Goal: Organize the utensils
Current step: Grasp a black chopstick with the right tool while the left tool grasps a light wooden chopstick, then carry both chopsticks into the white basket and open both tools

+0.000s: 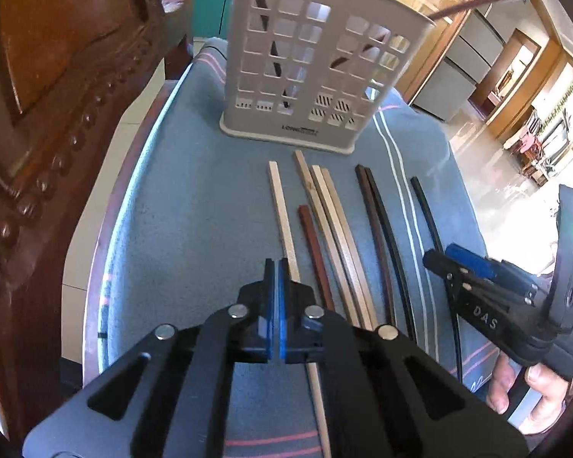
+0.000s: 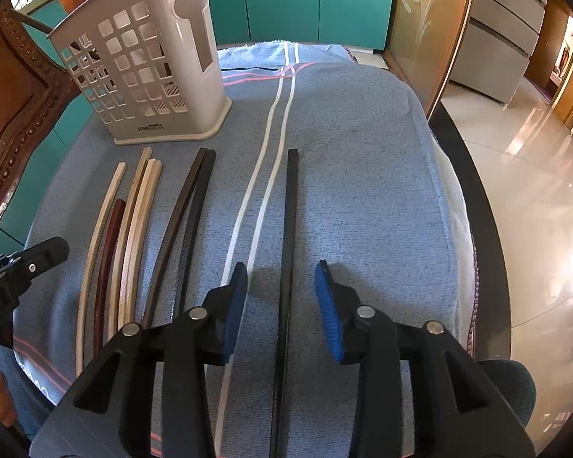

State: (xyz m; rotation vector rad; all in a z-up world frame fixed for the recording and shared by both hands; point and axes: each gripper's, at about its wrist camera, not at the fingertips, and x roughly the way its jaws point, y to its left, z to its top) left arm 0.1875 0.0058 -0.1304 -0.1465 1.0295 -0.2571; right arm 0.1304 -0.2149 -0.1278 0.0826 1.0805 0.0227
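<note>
My left gripper [image 1: 277, 267] has its jaws pressed together w/ nothing between them, hovering over the near end of the pale chopstick [image 1: 280, 206] on the blue towel [image 1: 179, 198]. My right gripper [image 2: 280, 286] has jaws wide apart, straddling the lone black chopstick [image 2: 291, 210], which lies flat on the towel, right of the white stripes and apart from the other sticks. The grey utensil holder [image 1: 305, 65] stands upright at the towel's far end, w/ a few dark sticks already inside.
</note>
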